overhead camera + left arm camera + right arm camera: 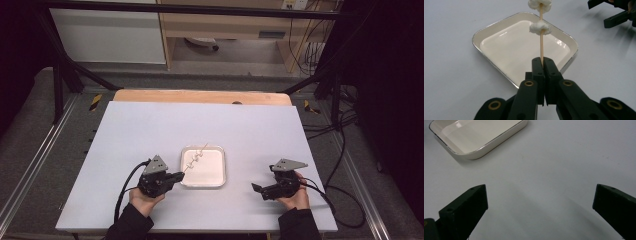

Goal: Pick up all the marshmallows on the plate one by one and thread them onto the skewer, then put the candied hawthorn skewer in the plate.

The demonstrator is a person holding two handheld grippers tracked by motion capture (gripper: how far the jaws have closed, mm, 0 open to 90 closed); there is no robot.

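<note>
A thin wooden skewer (541, 47) with two white fluffy pieces (540, 27) threaded on it is held out over a white square dish (499, 25). My left gripper (543, 62) is shut on the skewer's near end, just off the dish's left rim (186, 172) in the high view, where the skewer (196, 160) slants up across the dish (215, 175). My right gripper (256, 189) sits low over the table to the right of the dish, jaws wide open and empty. In the right gripper view its jaws (540, 200) frame bare table, with the dish (486, 145) at the upper left.
The pale table top (150, 130) has a wooden strip (200, 96) along its far edge. Black frame bars and cables stand around the table. Cables trail from both grippers toward the near edge.
</note>
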